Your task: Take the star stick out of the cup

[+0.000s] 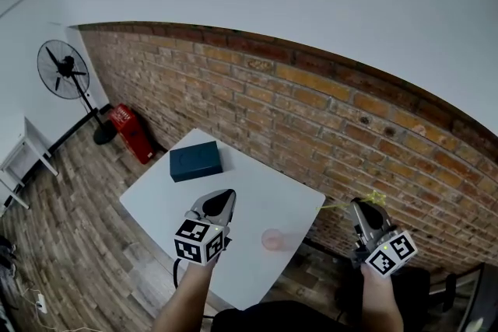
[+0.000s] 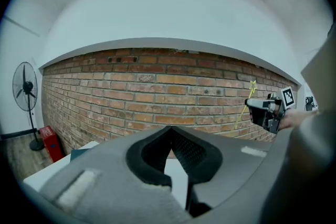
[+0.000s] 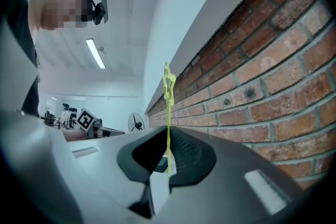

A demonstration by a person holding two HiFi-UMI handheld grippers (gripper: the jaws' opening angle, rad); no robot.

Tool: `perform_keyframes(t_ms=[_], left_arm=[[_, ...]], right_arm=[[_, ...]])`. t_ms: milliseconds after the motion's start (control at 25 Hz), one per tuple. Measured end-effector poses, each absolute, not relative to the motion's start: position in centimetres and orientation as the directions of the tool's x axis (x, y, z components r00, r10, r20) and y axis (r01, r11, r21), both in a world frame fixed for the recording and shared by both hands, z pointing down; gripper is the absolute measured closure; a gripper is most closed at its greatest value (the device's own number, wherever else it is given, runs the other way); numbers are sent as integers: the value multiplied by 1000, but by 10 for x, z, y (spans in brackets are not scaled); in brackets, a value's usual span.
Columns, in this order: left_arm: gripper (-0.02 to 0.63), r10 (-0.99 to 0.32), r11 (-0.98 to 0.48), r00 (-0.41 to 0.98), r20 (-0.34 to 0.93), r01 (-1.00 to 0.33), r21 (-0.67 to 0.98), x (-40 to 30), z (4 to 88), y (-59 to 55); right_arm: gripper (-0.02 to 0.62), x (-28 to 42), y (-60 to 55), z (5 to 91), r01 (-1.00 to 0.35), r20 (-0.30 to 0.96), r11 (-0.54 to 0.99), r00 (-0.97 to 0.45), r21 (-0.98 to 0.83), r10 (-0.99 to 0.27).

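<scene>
My right gripper (image 1: 360,205) is off the table's right edge, in front of the brick wall, shut on a thin yellow star stick (image 1: 376,198). In the right gripper view the stick (image 3: 168,93) rises between the closed jaws (image 3: 168,132), its star end on top. The left gripper view shows the same stick (image 2: 251,89) held in the right gripper (image 2: 262,108) at the far right. A pink see-through cup (image 1: 272,239) stands on the white table (image 1: 257,194) near its front right edge, with no stick in it. My left gripper (image 1: 226,196) hovers over the table left of the cup, shut and holding nothing (image 2: 170,129).
A dark blue box (image 1: 194,160) lies at the table's far left corner. A brick wall (image 1: 327,120) runs behind the table. A standing fan (image 1: 64,71) and a red container (image 1: 128,133) are on the wooden floor at the left.
</scene>
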State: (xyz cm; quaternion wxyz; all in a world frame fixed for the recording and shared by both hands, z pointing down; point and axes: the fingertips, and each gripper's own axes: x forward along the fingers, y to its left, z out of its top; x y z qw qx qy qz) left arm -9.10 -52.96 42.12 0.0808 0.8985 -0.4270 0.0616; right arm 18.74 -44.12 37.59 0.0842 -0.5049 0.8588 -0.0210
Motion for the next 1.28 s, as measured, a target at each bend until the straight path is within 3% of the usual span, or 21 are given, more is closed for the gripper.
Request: perform_keyframes(t_ms=[720,1280], left_arm=[[601,-736,-610,619,273,-782,128,-56,480,-499],[601,-693,-645,656,299,-749,150,-27,491,-483]], right_arm=[[581,196,-413,441,-881,-21,467,-467,-74,-884],[581,198,-402,451,-865,-19,487,-488,-123,-873]])
